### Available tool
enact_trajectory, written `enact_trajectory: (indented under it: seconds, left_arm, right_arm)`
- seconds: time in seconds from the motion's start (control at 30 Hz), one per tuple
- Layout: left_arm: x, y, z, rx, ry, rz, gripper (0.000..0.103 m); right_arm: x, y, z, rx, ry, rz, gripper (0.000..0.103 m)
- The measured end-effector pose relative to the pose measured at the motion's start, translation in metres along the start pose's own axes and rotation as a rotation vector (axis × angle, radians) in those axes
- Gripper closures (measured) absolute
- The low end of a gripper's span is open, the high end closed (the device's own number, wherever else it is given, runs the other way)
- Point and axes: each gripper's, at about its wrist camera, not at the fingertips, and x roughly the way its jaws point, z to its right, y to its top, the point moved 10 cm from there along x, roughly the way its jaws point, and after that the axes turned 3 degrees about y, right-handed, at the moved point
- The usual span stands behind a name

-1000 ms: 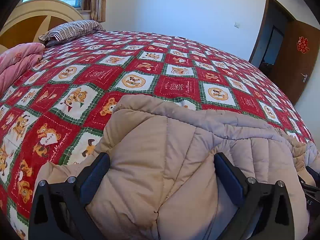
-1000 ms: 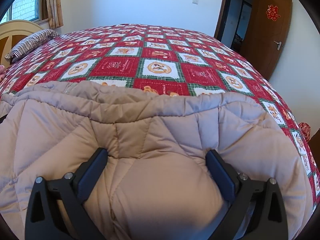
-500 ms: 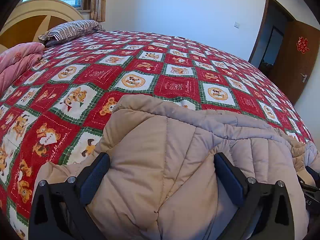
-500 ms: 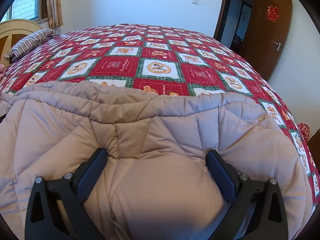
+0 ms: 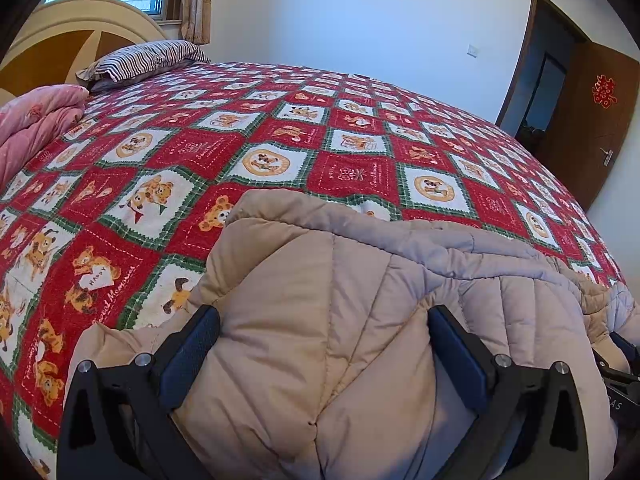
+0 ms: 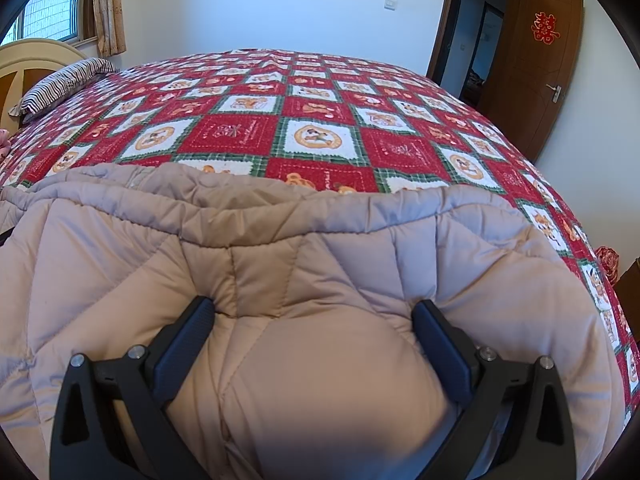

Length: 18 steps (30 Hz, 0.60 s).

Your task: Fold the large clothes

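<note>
A big puffy beige coat lies at the near edge of a wide bed. The bed has a red, green and white blanket with little bears on it. The left tool has its two fingers spread wide, and a fat bunch of the coat sits between them, touching both blue pads. The right tool is the same: its fingers are wide apart, and a thick lump of the coat fills the gap and presses on both pads. I cannot tell if the tools are squeezing the coat or just sitting around it. In the right view the coat's far edge runs in a wrinkly band across the blanket. A striped pillow lies at the head of the bed by the wooden headboard, and a pink quilt is bunched up near it. A brown door with a red paper sign stands open on the right.
</note>
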Motion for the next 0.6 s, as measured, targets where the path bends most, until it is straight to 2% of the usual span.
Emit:
enact_trajectory:
  seconds: [0.43,0.53,0.6]
  left_arm:
    - [-0.001,0.000,0.000,-0.001,-0.005,-0.001,0.001]
    - [-0.003,0.000,-0.001,0.001,-0.004,-0.006,0.001]
    - [-0.013,-0.001,-0.008,-0.009,0.005,-0.053,0.001]
  right_arm:
    - [-0.014,0.008,0.004,0.006,-0.034,-0.029,0.001]
    - [-0.038,0.024,-0.005,0.060,-0.034,0.026,0.001]
    - [-0.050,0.036,-0.024,0.058,0.001,0.057,0.001]
